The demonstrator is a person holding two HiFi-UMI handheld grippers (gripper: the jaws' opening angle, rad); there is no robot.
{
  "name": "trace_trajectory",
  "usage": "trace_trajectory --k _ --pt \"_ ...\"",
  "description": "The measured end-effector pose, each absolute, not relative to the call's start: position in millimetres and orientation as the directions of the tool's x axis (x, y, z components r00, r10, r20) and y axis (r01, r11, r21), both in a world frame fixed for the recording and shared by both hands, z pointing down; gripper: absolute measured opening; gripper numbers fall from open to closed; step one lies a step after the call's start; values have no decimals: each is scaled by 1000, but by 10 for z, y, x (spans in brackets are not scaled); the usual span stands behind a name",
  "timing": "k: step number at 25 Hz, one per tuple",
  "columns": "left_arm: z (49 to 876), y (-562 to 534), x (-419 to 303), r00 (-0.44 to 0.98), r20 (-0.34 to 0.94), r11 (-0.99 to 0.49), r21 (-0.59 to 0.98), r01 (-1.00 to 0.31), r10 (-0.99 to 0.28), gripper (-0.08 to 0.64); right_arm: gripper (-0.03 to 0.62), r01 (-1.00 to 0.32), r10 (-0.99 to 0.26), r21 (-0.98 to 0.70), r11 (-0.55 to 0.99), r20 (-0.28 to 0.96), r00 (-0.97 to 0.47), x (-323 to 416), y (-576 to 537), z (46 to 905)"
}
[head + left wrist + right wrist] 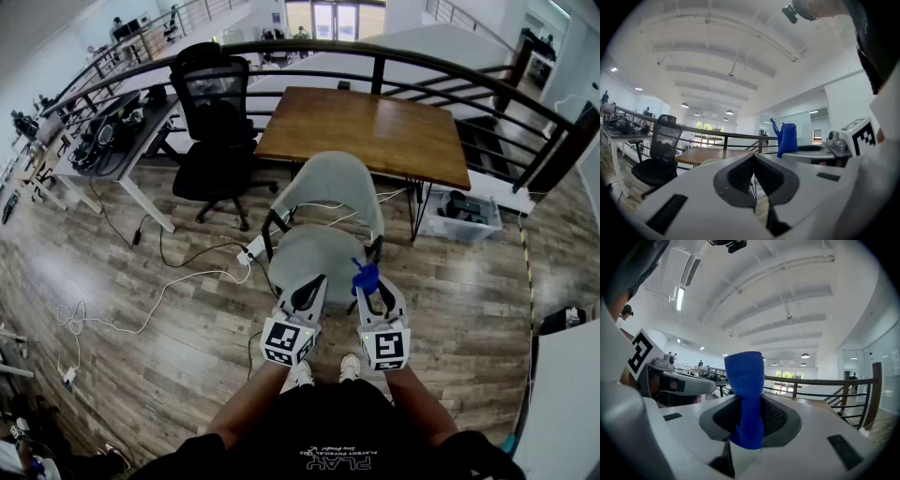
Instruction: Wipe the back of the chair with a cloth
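**Blue cloth clamped in right gripper, off the chair back**

- Right gripper (748, 430): jaws closed on the blue fabric cloth (746, 390). The cloth is pinched at its lower end between the dark ribbed pads, and the rest stands up past the jaw tips as a loose roll.
- Left gripper (754, 185): jaws together, pads meeting along one line, nothing between them.
- Head view: both grippers sit side by side, close to the person and above the front edge of the seat of the light grey plastic chair with a dark frame (328, 192). The cloth shows as a small blue bunch at the right gripper's tips, over the seat's right front. The curved chair back is further out, and the cloth is not touching it.
- The chair faces the person, with its back toward the square brown wooden table (370, 131). A black mesh office chair (214, 117) stands to the left of the table, next to a white desk (112, 155) cluttered with dark gear.
- White cables (178, 286) trail across the wood-plank floor (169, 356) to a power strip beside the chair. A black metal railing (394, 61) curves behind the table.
- Writing: white print on the person's black shirt (328, 459) reads "PLAY"; the smaller line is illegible. The gripper cubes carry only black-and-white square markers, no text.
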State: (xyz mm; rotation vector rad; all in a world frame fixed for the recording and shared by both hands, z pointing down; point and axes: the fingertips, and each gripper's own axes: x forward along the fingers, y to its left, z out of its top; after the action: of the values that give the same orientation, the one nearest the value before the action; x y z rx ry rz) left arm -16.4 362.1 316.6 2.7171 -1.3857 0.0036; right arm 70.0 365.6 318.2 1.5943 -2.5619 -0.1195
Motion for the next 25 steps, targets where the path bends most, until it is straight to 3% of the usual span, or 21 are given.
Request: trace_trajectory --k 17,25 --pt "3329 3618 139 457 94 -447 106 -888 -885 6 120 -837 -840 75 542 36 -541 1121 3522 3215" --pt "3303 3543 -263 322 103 -312 105 -944 -941 6 120 -774 -774 6 633 -1 -633 925 3407 3212"
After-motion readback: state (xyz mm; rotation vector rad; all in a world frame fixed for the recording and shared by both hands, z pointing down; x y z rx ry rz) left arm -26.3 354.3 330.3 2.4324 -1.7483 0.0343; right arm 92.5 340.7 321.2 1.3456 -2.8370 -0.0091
